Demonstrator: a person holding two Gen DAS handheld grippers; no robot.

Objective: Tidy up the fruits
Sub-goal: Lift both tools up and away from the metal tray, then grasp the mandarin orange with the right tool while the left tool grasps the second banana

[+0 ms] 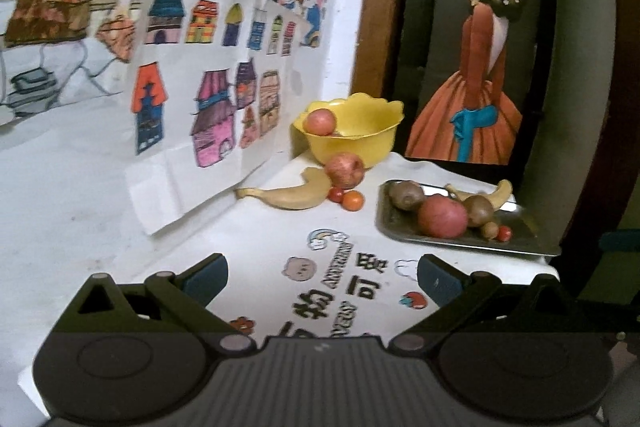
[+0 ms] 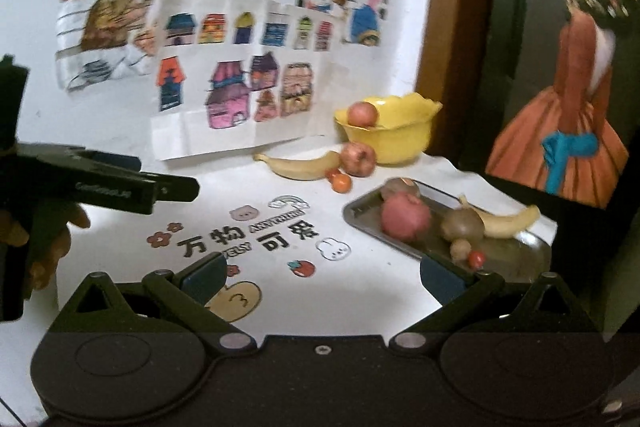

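While both empty: L gripper & R gripper agape.

A white table printed with cartoon stickers and dark characters carries the fruit. At the far side a yellow bowl stands; just in front of it lie an apple, a banana and two small tomatoes. To the right, nearer, sits a metal tray.
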